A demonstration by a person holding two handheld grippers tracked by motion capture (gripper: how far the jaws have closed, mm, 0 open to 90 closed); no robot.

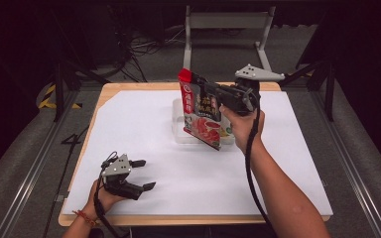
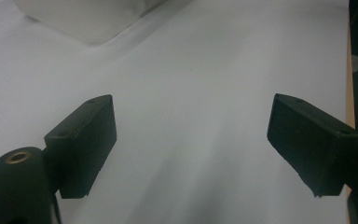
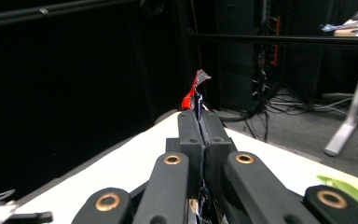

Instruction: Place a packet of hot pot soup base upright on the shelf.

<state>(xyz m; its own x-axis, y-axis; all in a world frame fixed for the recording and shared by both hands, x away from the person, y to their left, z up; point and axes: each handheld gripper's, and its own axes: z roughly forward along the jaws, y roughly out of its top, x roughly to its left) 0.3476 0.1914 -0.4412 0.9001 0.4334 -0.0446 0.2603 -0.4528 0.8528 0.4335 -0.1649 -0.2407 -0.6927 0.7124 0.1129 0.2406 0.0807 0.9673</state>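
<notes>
Above the far middle of the table [image 1: 129, 129] I have my right gripper [image 1: 209, 90] clamped on the upper edge of a red printed food pouch [image 1: 202, 111], which hangs tilted, red top corner up and to the left, bottom corner down toward me. Looking along that gripper's own camera, both black jaws are pressed flat together with the pouch's thin edge [image 3: 196, 91] sticking out past the tips, so the grip looks firm. Directly beneath and behind the pouch sits a clear plastic container [image 1: 179, 130]; the pouch's lower end seems to hang just over it, though I cannot tell whether they touch. That is the relation I judge the next move turns on: the pouch's long axis runs steeply downward into the container's opening, so I would lower or release it there. My left gripper [image 1: 143, 174] rests well apart at the near left of the white surface, jaws spread wide on nothing, with the container's corner [image 2: 81, 21] ahead of it
</notes>
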